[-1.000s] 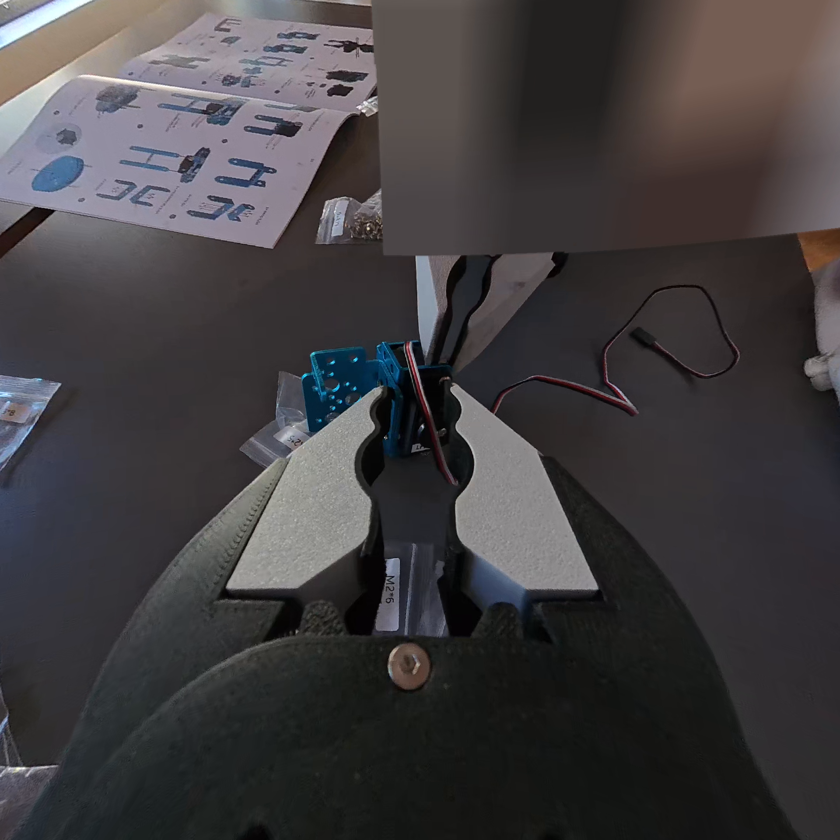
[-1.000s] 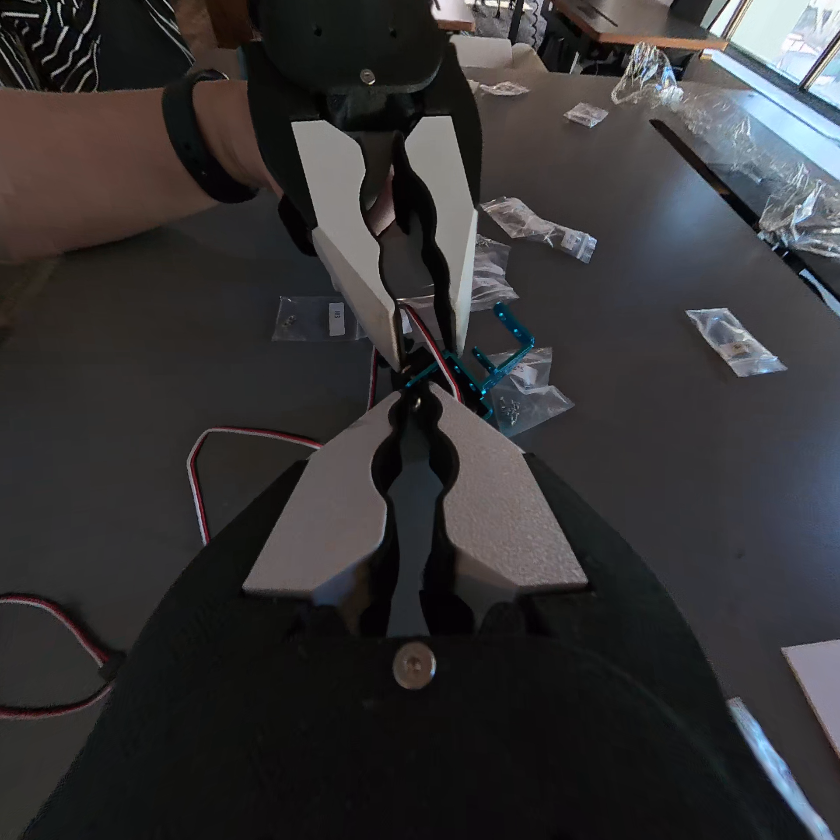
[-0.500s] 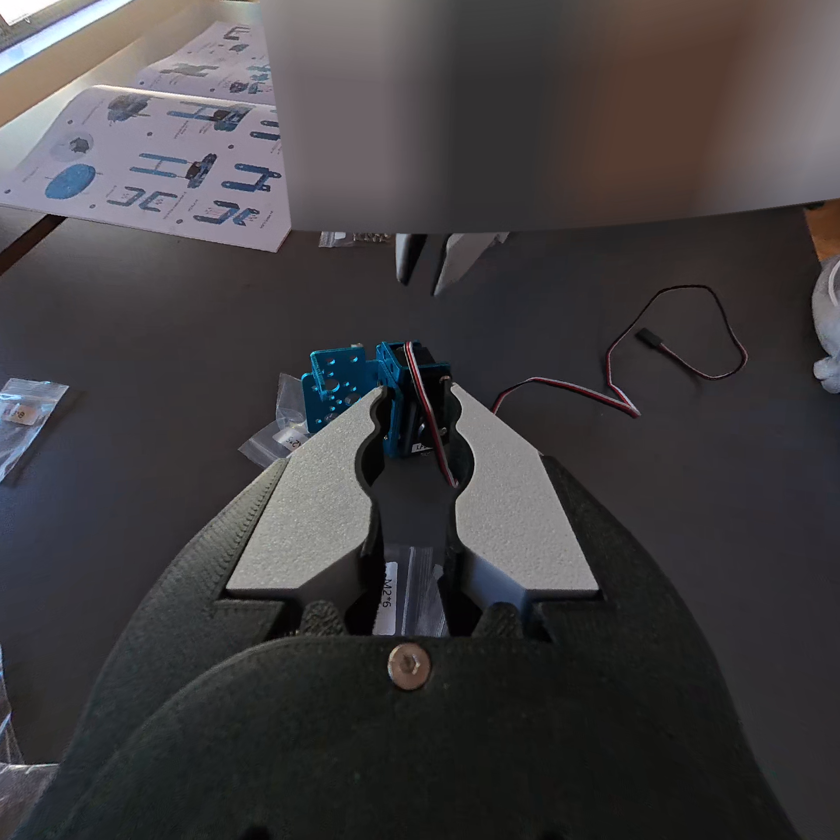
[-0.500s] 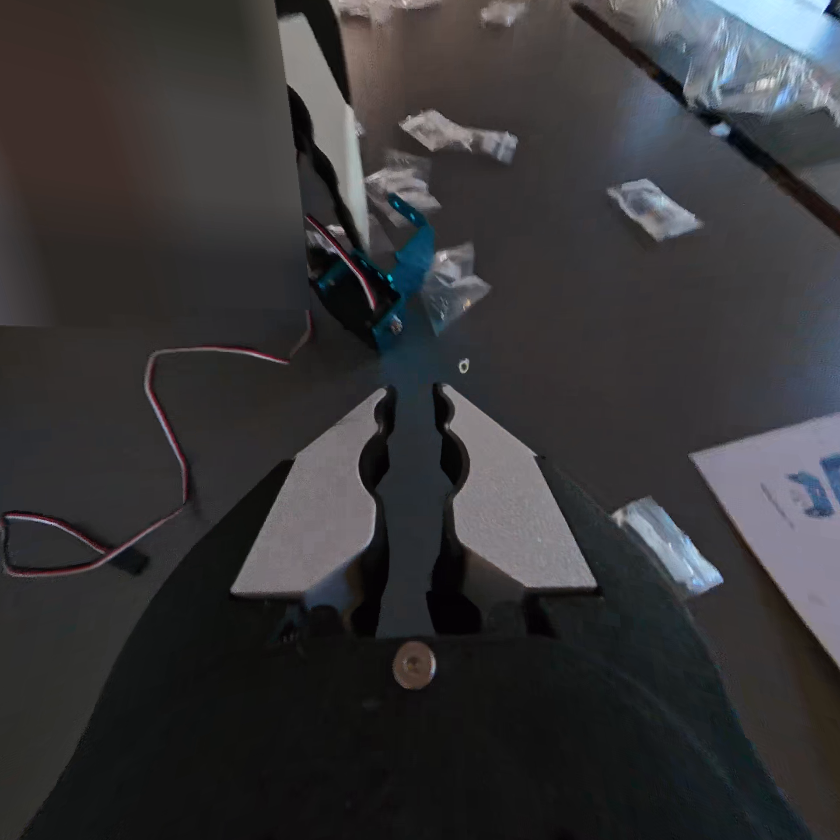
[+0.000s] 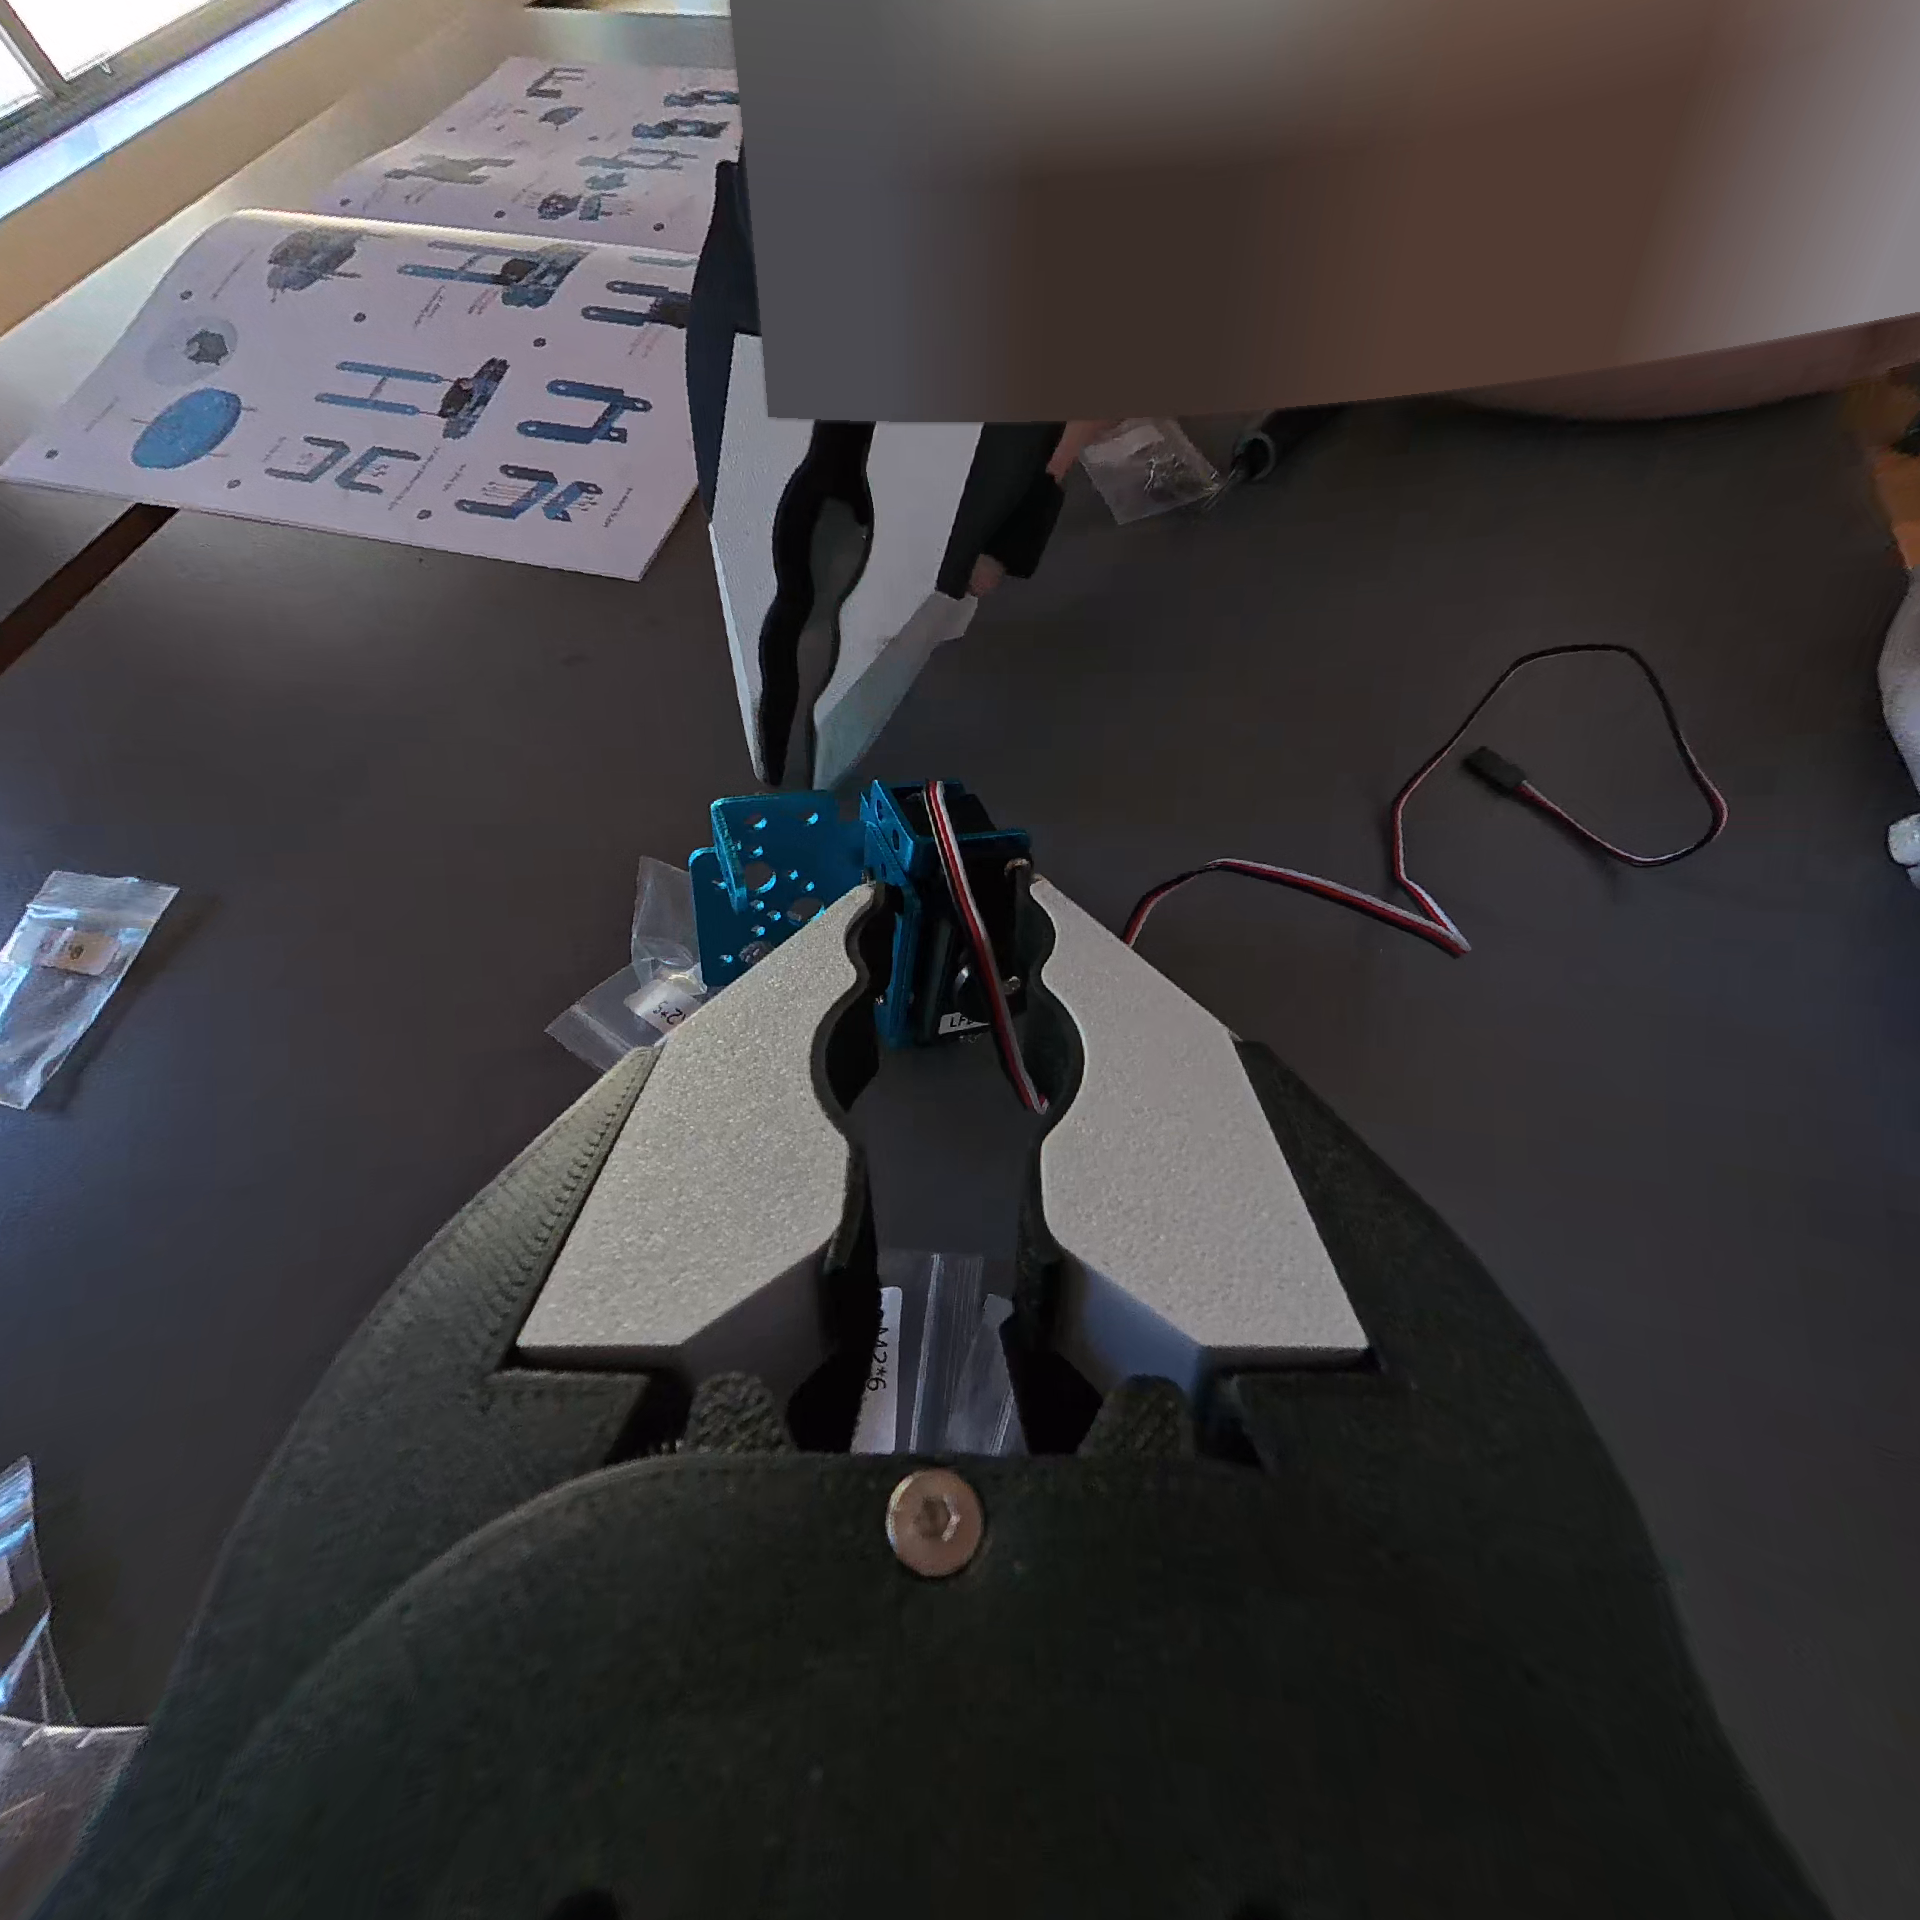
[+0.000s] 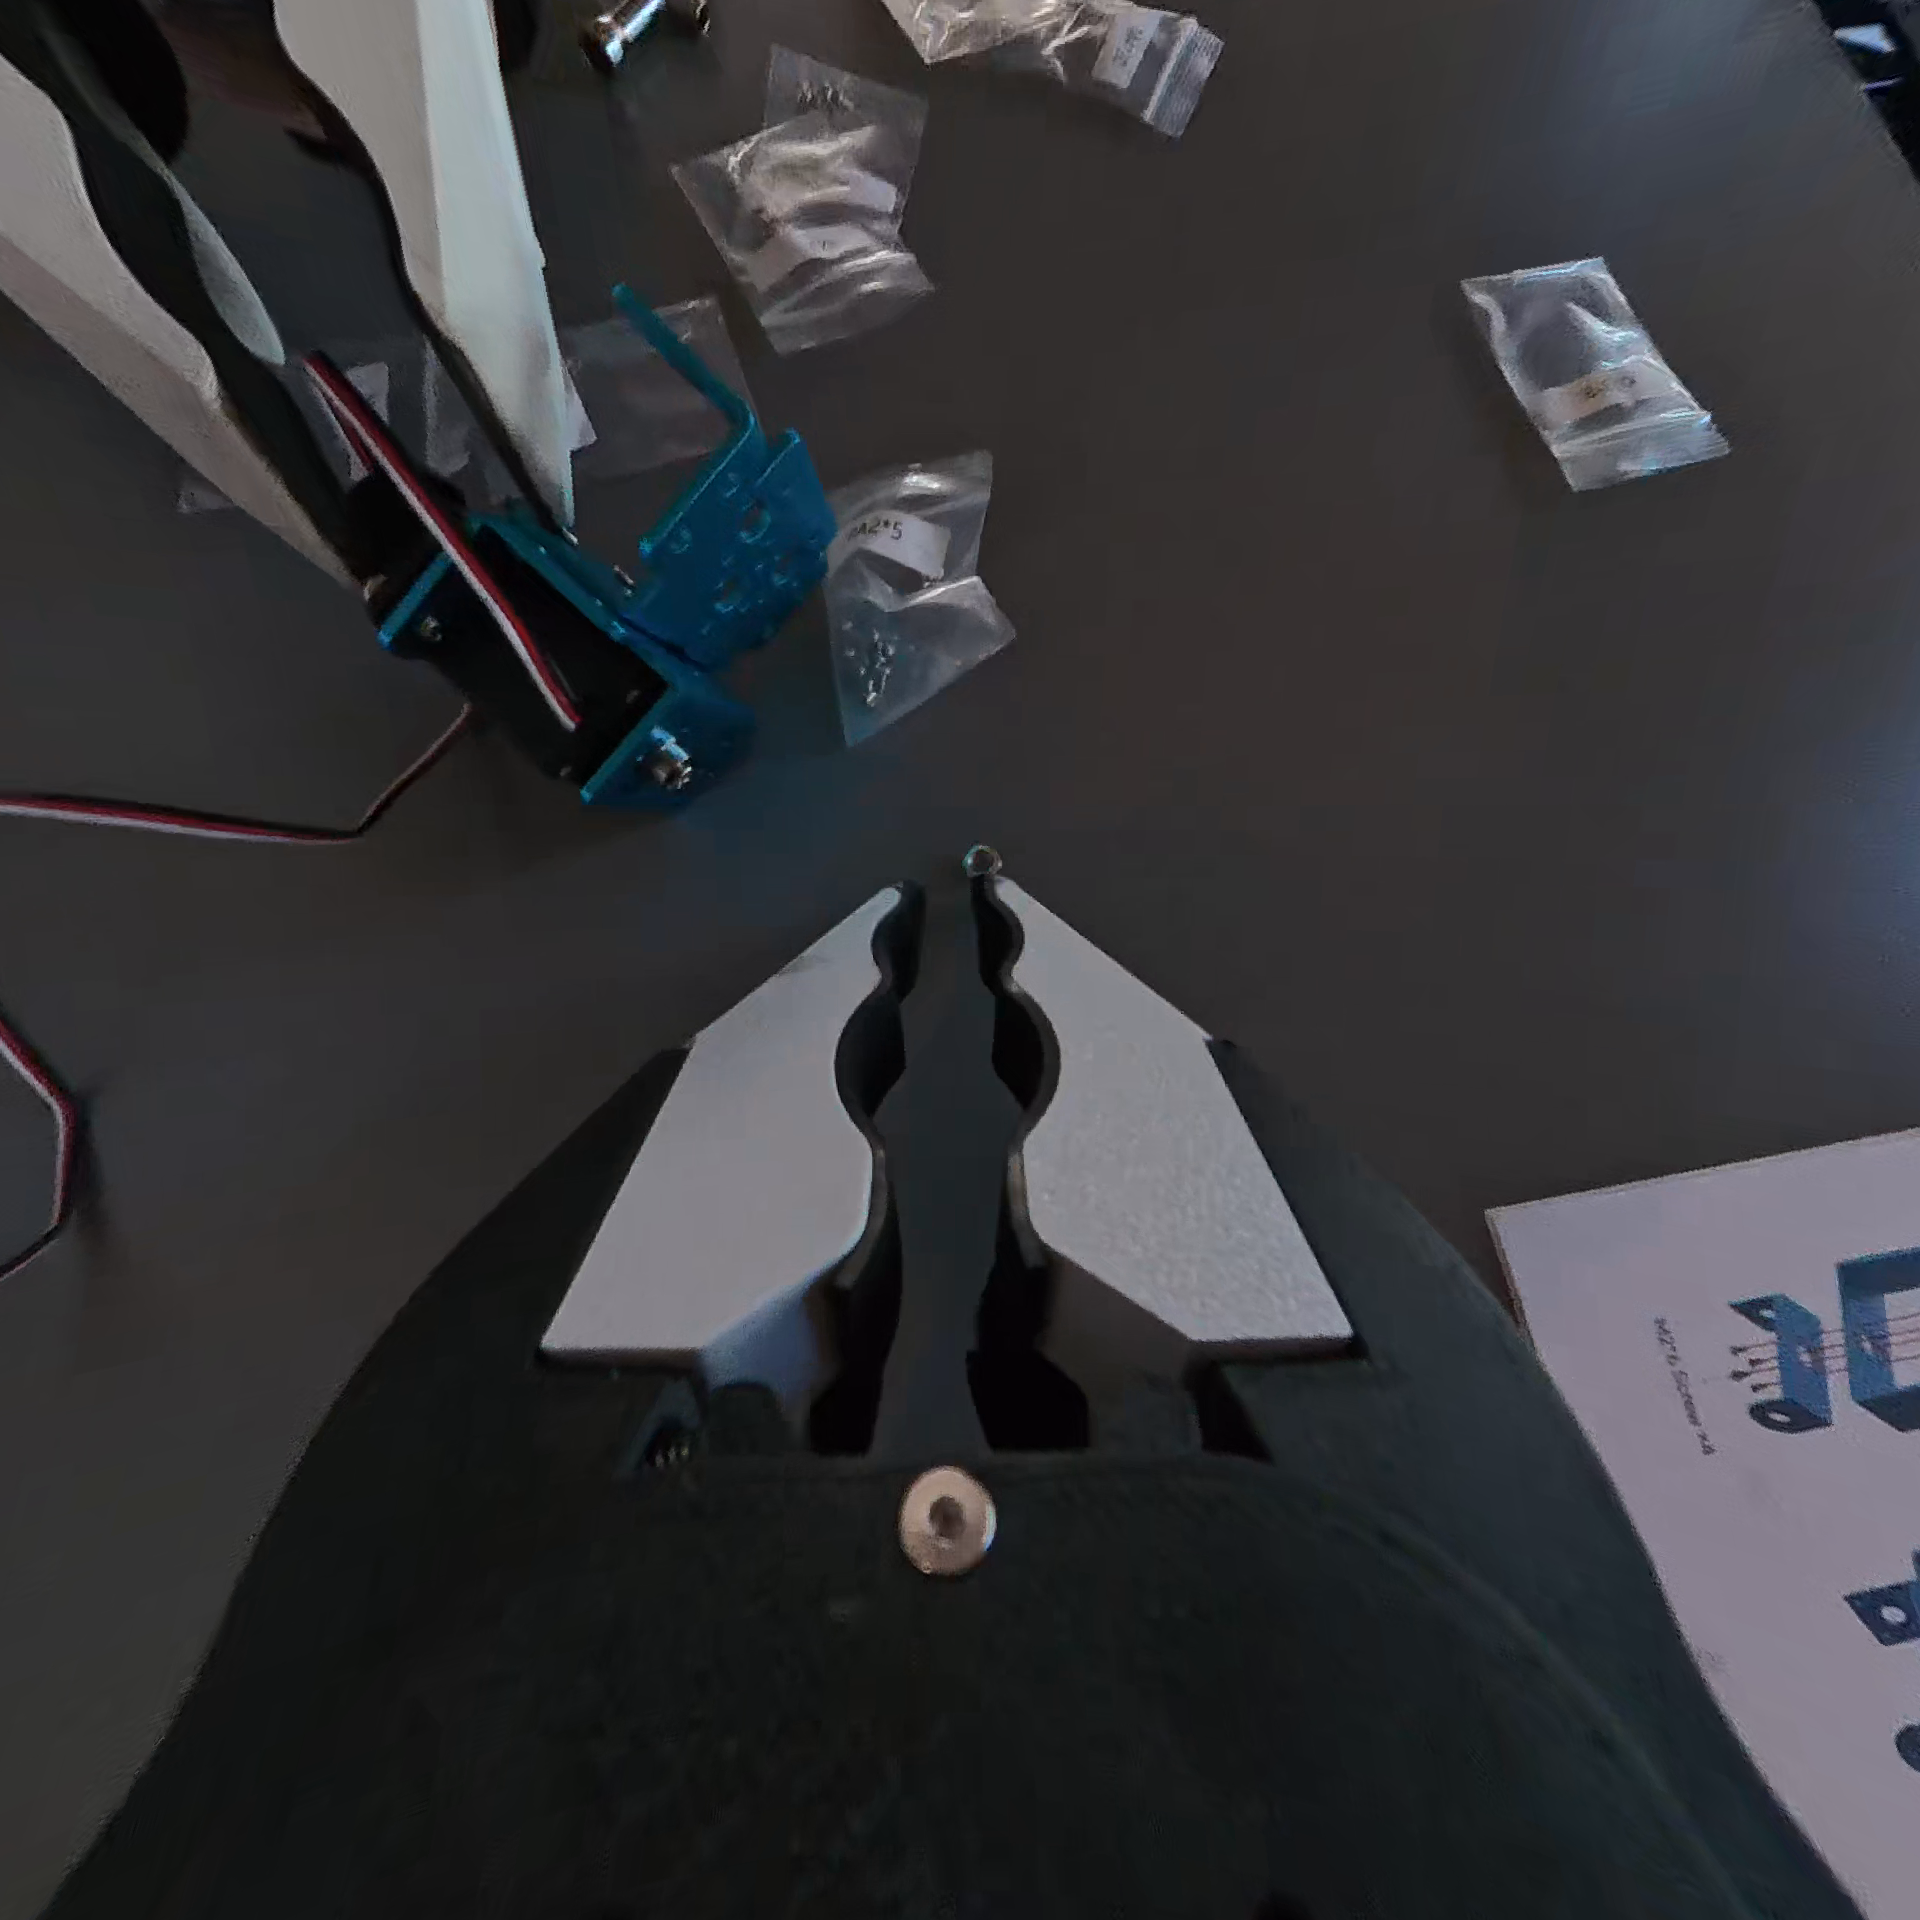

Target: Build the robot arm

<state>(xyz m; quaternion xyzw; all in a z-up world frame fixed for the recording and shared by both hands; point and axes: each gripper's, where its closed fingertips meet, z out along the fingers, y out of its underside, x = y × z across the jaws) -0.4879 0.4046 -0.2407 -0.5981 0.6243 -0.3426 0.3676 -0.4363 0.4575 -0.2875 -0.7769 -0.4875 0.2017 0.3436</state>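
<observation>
My left gripper (image 5: 951,914) is shut on a black servo (image 5: 966,935) mounted in a blue metal bracket (image 5: 769,894), and holds it just above the dark table (image 5: 312,790). Its red, white and black wire (image 5: 1330,904) trails right across the table. In the right wrist view, the left gripper's white fingers (image 6: 478,312) clamp the same servo (image 6: 551,644) and bracket (image 6: 738,561) at the upper left. My right gripper (image 6: 945,888) is open and empty, low over the table. A small metal nut (image 6: 979,860) lies just past its right fingertip. The right gripper also shows in the left wrist view (image 5: 798,774), behind the bracket.
An open instruction booklet (image 5: 395,364) lies at the far left; it also shows in the right wrist view (image 6: 1766,1455). Small clear bags of hardware (image 6: 914,592) (image 6: 1590,374) (image 5: 73,977) are scattered on the table. The wire's plug (image 5: 1496,769) lies to the right. The tips of one gripper are about 9 cm away from the tips of the other.
My right gripper left the servo, opened, and dropped to the table beside the small nut; its fingers have since narrowed. My left gripper has kept its hold on the servo and barely moved.
</observation>
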